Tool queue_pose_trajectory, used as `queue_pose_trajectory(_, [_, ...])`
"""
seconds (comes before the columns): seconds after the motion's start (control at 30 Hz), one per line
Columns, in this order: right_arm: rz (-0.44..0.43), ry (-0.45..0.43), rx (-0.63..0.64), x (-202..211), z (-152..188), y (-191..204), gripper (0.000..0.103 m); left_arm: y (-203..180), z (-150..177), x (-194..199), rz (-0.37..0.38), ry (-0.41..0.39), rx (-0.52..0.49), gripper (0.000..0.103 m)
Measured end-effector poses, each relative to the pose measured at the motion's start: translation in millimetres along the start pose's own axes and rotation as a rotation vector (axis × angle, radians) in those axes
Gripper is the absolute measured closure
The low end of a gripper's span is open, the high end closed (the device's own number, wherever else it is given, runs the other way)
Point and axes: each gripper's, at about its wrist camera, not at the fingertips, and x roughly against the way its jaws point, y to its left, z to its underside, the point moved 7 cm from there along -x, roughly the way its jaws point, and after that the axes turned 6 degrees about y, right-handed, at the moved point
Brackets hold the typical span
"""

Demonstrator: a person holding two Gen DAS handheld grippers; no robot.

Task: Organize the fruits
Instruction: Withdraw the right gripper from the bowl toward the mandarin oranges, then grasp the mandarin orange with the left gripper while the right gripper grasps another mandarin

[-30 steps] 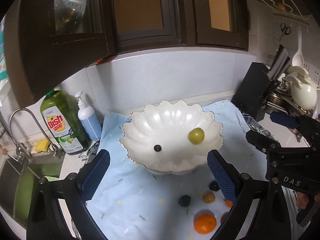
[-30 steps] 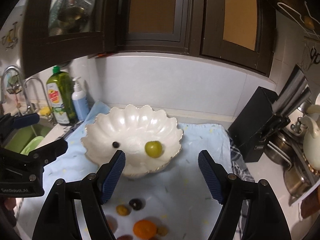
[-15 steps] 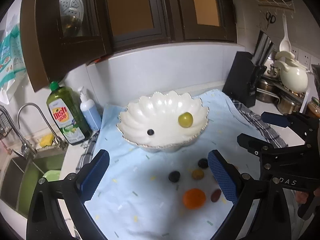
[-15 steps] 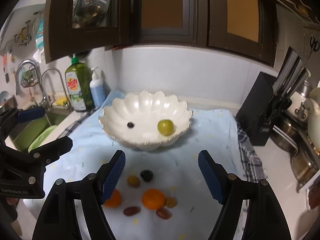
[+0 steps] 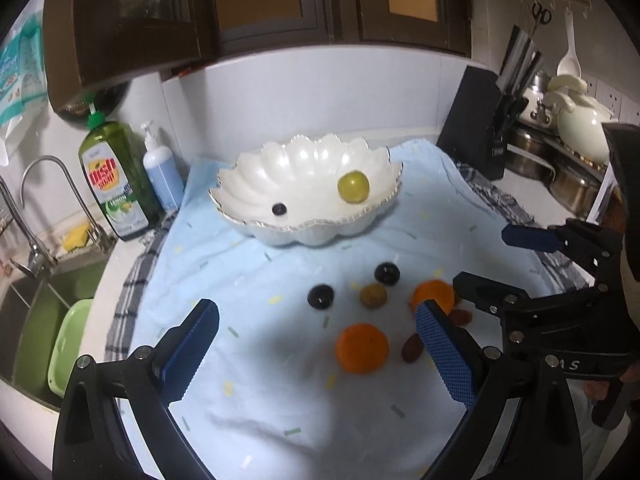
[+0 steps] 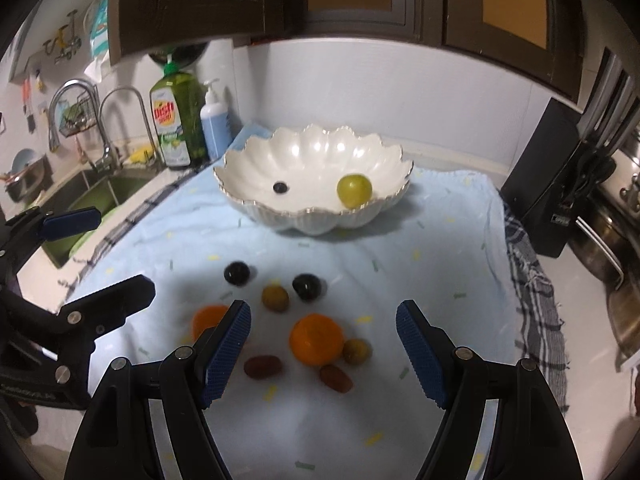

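Broadly, largest to smallest:
Surface: a kitchen surface (image 6: 532, 300) carries a pale blue cloth (image 6: 420, 280) spread over a checked towel (image 6: 536, 292).
Bowl: a white scalloped bowl (image 6: 312, 160) stands at the far end of the cloth, holding 1 green grape (image 6: 354, 189) on its right slope and 1 small dark berry (image 6: 280, 187) left of centre.
Left claw: the left claw (image 5: 316, 348) hovers above the near cloth, its jaws wide apart with nothing between the pads.
Right claw: the right claw (image 6: 323, 346) hangs over the loose fruit, jaws parted and gripping nothing.
Oranges: 1 orange (image 6: 317, 339) lies between the right claw's fingers; a 2nd orange (image 6: 208, 318) sits partly behind its left finger.
Small fruit: 2 dark round fruits (image 6: 237, 273) lie nearer the bowl, a yellowish one (image 6: 275, 298) between them and the oranges, another yellowish one (image 6: 356, 351) touching the nearer orange, and 2 reddish-brown oval pieces (image 6: 262, 366) closest to the camera.
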Motion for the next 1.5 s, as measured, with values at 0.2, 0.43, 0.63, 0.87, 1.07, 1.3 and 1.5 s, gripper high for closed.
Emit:
queue_pose_trajectory(0.2, [-0.013,0.049,0.008,-21,13,0,0.027,-7,19,-22,0.032,0.061,-0.001,0.003])
queue_pose_trajectory(0.43, [-0.032,0.093,0.018,-43,22,2,0.027,-12,29,-47,0.045,0.092,-0.015,0.008])
queue_pose_trajectory(0.63, [-0.033,0.123,0.041,-59,24,1,0.028,-17,31,-61,0.061,0.106,-0.023,0.011])
queue_pose_trajectory(0.87, [-0.033,0.153,0.064,-72,25,0,0.035,-20,31,-74,0.084,0.117,-0.018,0.016])
queue_pose_trajectory(1.07, [-0.038,0.172,0.061,-80,25,-2,0.037,-23,34,-86,0.141,0.154,0.011,0.024])
queue_pose_trajectory(1.3, [-0.041,0.172,0.085,-83,23,2,0.041,-27,39,-95,0.176,0.201,0.018,0.05])
queue_pose_trajectory(1.5, [-0.073,0.181,0.096,-84,21,7,0.058,-31,40,-99,0.193,0.215,0.019,0.058])
